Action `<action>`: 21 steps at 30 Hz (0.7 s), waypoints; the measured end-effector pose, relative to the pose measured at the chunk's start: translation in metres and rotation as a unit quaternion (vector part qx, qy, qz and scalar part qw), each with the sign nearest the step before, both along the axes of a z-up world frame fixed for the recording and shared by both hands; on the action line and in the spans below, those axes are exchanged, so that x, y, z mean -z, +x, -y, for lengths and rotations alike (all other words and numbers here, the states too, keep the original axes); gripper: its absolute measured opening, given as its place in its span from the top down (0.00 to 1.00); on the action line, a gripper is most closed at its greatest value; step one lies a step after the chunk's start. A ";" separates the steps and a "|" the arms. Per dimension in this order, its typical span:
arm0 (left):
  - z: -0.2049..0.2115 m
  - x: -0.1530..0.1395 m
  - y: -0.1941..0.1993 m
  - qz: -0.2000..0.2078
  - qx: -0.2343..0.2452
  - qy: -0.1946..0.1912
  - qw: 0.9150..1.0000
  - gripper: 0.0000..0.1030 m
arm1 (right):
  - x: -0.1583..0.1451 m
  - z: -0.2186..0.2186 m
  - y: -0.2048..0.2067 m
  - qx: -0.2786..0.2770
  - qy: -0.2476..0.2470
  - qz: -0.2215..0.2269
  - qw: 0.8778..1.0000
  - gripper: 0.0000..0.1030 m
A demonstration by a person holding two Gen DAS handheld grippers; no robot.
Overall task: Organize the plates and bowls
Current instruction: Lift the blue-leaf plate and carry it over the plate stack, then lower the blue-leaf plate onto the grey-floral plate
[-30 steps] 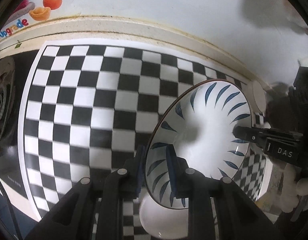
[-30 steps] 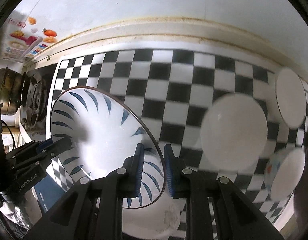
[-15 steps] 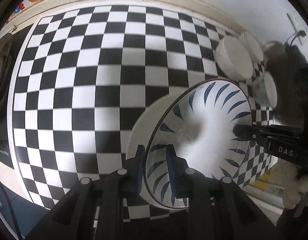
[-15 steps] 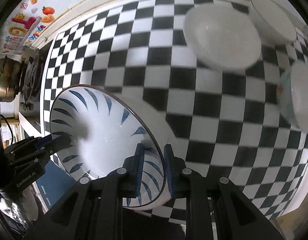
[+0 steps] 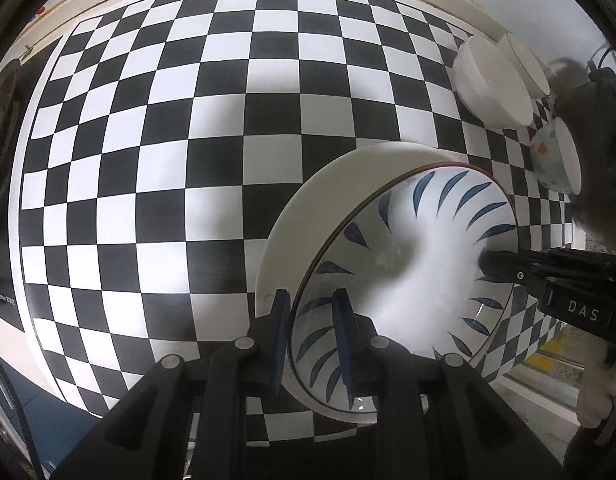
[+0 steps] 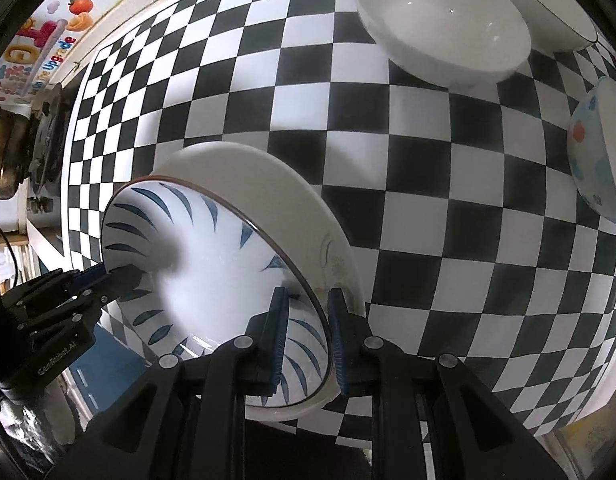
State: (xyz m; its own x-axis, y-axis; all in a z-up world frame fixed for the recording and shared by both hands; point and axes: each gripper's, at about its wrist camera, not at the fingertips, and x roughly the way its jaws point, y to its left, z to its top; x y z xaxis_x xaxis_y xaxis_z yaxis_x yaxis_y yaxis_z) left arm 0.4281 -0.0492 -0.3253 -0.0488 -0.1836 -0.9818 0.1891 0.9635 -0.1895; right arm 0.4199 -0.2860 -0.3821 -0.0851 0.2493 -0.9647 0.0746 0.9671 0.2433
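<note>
Blue-leaf bowl (image 5: 404, 264), opposite rims pinched between left tool (image 5: 311, 334) and right tool (image 6: 307, 338).

The spotted bowl (image 6: 598, 152) is cut off by the frame edge, and the blue-leaf bowl (image 5: 408, 280) hides its own base

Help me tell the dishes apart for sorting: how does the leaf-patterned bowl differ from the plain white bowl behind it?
The leaf-patterned bowl has blue strokes inside and a dark rim line; the plain white bowl has neither. The patterned bowl is clamped at opposite rims by the left gripper and right gripper; the plain bowl rests ungripped on the checkered cloth. The patterned bowl looks larger, though it is nearer. Both are white outside and open upward.
</note>
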 end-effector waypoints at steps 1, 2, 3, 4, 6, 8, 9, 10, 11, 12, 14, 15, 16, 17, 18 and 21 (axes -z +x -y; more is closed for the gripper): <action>0.001 0.001 0.000 0.000 0.001 0.001 1.000 0.82 | 0.003 -0.010 0.003 0.001 -0.003 0.001 1.000 0.79; 0.002 0.003 0.000 0.000 0.002 0.004 1.000 0.82 | 0.004 -0.013 0.003 0.001 -0.006 0.001 1.000 0.79; 0.003 0.004 0.000 0.000 0.003 0.008 1.000 0.82 | 0.005 -0.017 0.003 0.001 -0.007 0.000 1.000 0.79; 0.004 0.006 0.000 -0.001 0.005 0.010 1.000 0.82 | 0.007 -0.020 0.003 0.003 -0.009 -0.001 1.000 0.79; 0.006 0.011 -0.001 -0.004 0.005 0.019 1.000 0.82 | 0.007 -0.021 0.002 0.005 -0.011 -0.002 1.000 0.79; 0.007 0.014 -0.003 -0.005 0.005 0.021 1.000 0.82 | 0.009 -0.025 0.001 0.003 -0.018 -0.003 1.000 0.79; 0.008 0.015 -0.003 -0.004 0.006 0.021 1.000 0.82 | 0.009 -0.025 0.000 0.000 -0.022 -0.001 1.000 0.79; 0.009 0.015 -0.003 -0.003 0.007 0.023 1.000 0.82 | 0.008 -0.027 -0.001 -0.003 -0.026 0.002 1.000 0.79; 0.010 0.015 -0.004 -0.002 0.007 0.024 1.000 0.82 | 0.008 -0.029 -0.002 -0.005 -0.030 0.003 1.000 0.79; 0.011 0.015 -0.003 -0.002 0.006 0.024 1.000 0.82 | 0.008 -0.031 -0.003 -0.006 -0.033 0.005 0.999 0.79; 0.012 0.016 -0.003 -0.001 0.006 0.025 1.000 0.82 | 0.007 -0.036 -0.005 -0.010 -0.040 0.009 0.999 0.79; 0.013 0.016 -0.004 0.000 0.007 0.026 1.000 0.82 | 0.006 -0.038 -0.005 -0.010 -0.043 0.011 0.999 0.79; 0.014 0.016 -0.004 0.002 0.007 0.029 1.000 0.82 | 0.006 -0.040 -0.006 -0.011 -0.047 0.012 0.999 0.79; 0.015 0.016 -0.007 0.003 0.010 0.031 0.999 0.82 | 0.006 -0.042 -0.008 -0.011 -0.050 0.014 0.999 0.79; 0.011 0.015 -0.005 0.005 0.012 0.033 0.999 0.82 | 0.006 -0.044 -0.009 -0.011 -0.052 0.016 0.998 0.79; 0.013 0.015 -0.008 0.008 0.016 0.037 0.999 0.82 | 0.006 -0.046 -0.011 -0.007 -0.052 0.016 0.998 0.79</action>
